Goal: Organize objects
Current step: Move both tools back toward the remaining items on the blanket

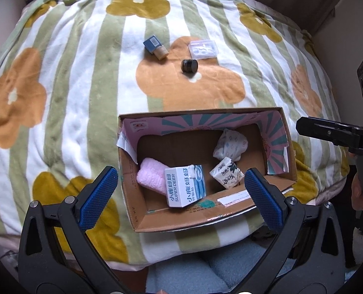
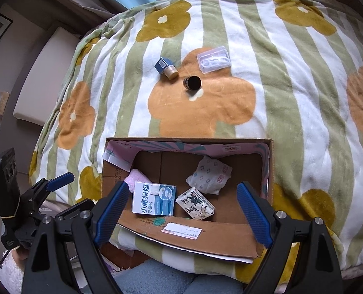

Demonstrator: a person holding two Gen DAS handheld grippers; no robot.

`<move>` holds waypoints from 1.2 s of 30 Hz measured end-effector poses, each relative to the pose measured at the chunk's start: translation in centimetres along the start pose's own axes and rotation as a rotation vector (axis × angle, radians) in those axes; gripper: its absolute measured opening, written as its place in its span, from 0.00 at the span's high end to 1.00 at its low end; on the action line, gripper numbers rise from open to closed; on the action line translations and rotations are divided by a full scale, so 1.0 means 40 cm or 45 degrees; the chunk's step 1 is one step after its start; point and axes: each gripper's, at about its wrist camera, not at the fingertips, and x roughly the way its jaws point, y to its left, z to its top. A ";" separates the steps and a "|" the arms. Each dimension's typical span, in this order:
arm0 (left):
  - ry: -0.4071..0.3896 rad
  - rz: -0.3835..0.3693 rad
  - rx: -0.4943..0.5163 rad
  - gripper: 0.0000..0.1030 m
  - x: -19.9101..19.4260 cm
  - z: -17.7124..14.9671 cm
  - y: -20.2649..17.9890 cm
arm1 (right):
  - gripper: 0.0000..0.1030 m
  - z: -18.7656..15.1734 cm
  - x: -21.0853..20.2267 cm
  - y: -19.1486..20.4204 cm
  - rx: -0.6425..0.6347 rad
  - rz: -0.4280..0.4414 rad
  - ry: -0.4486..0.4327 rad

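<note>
An open cardboard box (image 1: 130,196) (image 2: 218,237) lies on a flowered blanket. Inside it are a pink towel (image 1: 151,175) (image 2: 136,175), a white and blue carton (image 1: 185,187) (image 2: 154,198), a printed tissue pack (image 1: 226,172) (image 2: 195,203) and a white patterned pouch (image 1: 230,144) (image 2: 209,175). Beyond the box, on the blanket, lie a blue bottle with a gold cap (image 1: 154,46) (image 2: 166,67), a small dark jar (image 1: 189,65) (image 2: 192,82) and a clear plastic case (image 1: 203,48) (image 2: 213,59). My left gripper (image 1: 181,183) is open above the box's near side, holding nothing. My right gripper (image 2: 181,208) is open above the box, with nothing between its pads.
The blanket (image 1: 71,85) (image 2: 291,98) covers a rounded cushion with bare room around the three loose items. A person's knees in blue fabric (image 2: 157,279) are under the box's near edge. A white ledge (image 2: 42,80) sits left of the blanket.
</note>
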 end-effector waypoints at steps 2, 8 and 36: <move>-0.018 0.012 -0.006 0.00 -0.015 0.021 0.007 | 0.15 0.013 -0.017 0.010 -0.008 -0.005 -0.021; -0.061 0.032 -0.026 0.00 -0.039 0.085 0.023 | 0.15 0.062 -0.054 0.031 -0.038 -0.057 -0.082; -0.020 0.054 -0.187 0.00 0.142 0.479 0.091 | 0.15 0.374 0.061 0.035 -0.214 0.029 -0.048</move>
